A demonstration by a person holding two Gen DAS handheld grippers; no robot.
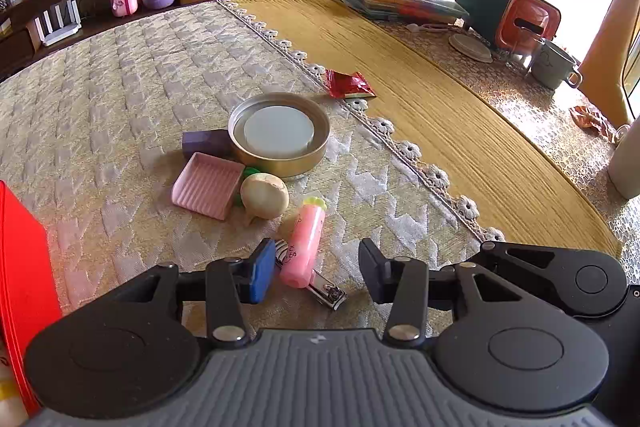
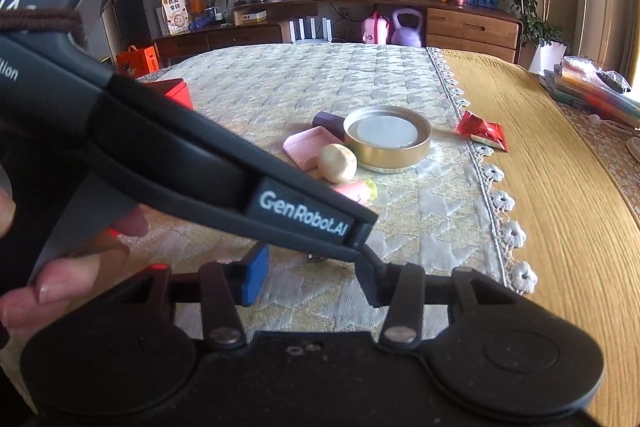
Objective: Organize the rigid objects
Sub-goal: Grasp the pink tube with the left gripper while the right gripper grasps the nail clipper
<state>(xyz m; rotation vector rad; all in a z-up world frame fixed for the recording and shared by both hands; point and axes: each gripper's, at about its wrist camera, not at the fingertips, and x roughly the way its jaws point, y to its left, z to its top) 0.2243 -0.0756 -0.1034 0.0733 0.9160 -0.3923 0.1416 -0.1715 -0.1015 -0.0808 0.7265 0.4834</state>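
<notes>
My left gripper point(image 1: 316, 273) stands open low over the quilted cloth. A pink tube point(image 1: 306, 245) with a yellow-green cap lies between its fingers, close to the blue left pad point(image 1: 262, 271) and apart from the right one. A metal nail clipper point(image 1: 328, 293) lies under the tube's near end. Beyond them are a beige round toy point(image 1: 265, 195), a pink ridged tray point(image 1: 208, 185), a purple block point(image 1: 204, 143) and a gold tin lid point(image 1: 304, 163) holding a white disc. My right gripper point(image 2: 312, 279) is open over bare cloth, just behind the left gripper's body point(image 2: 300, 215).
A red box point(image 1: 20, 287) stands at the left edge, and a red snack packet point(image 1: 348, 85) lies on the lace border. Books, a cup point(image 1: 556, 65) and a tissue holder sit at the table's far right. A person's fingers point(image 2: 52, 279) hold the left gripper's handle.
</notes>
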